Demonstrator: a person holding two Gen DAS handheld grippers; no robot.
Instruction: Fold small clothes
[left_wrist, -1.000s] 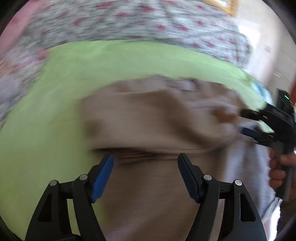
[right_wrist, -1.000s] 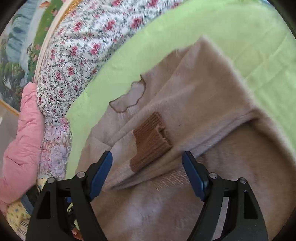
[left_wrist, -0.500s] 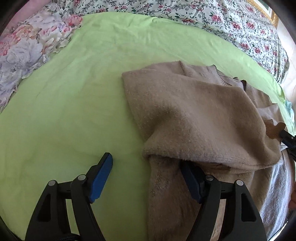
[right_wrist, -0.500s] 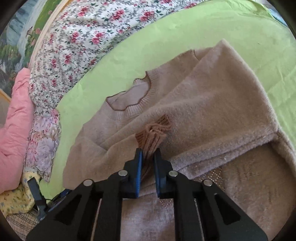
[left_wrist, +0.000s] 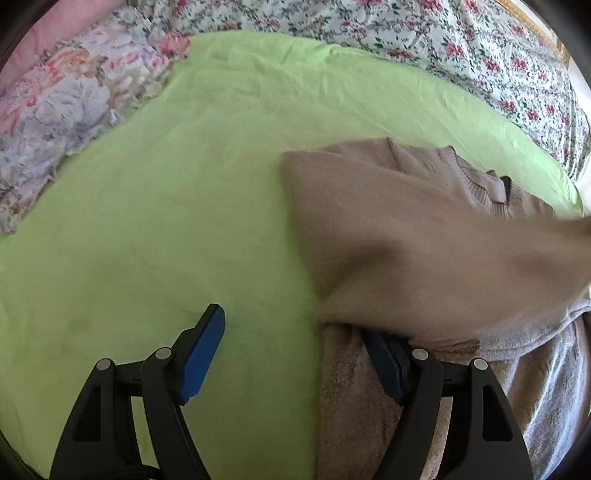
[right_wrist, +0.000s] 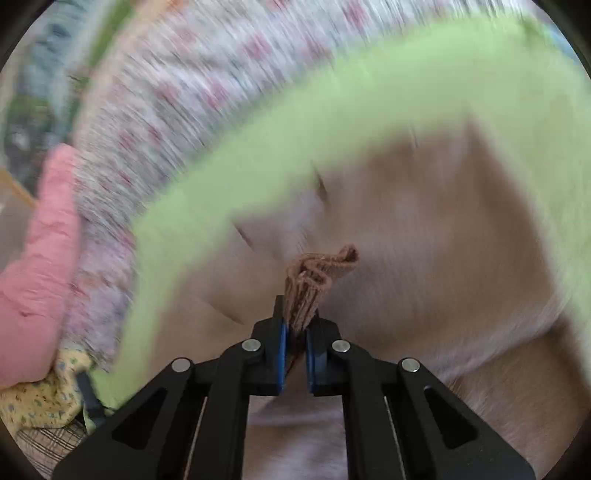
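Observation:
A beige knit sweater (left_wrist: 406, 240) lies on the green sheet (left_wrist: 166, 221), its sleeve folded across the body. My left gripper (left_wrist: 299, 350) is open at the sweater's left edge; its right finger is partly under the folded sleeve, its left finger over bare sheet. My right gripper (right_wrist: 295, 332) is shut on the sleeve's brown ribbed cuff (right_wrist: 314, 273) and holds it lifted above the sweater body (right_wrist: 443, 240). The right wrist view is motion-blurred. The right gripper is out of sight in the left wrist view.
A floral quilt (left_wrist: 406, 40) borders the sheet at the back, with a floral pillow (left_wrist: 66, 110) at left. In the right wrist view a pink cushion (right_wrist: 37, 277) and yellow patterned cloth (right_wrist: 40, 402) lie at left.
My right gripper closed on the brown cuff and is now lifting and pulling the sleeve. My left gripper shifted left to the sweater's edge and stayed open.

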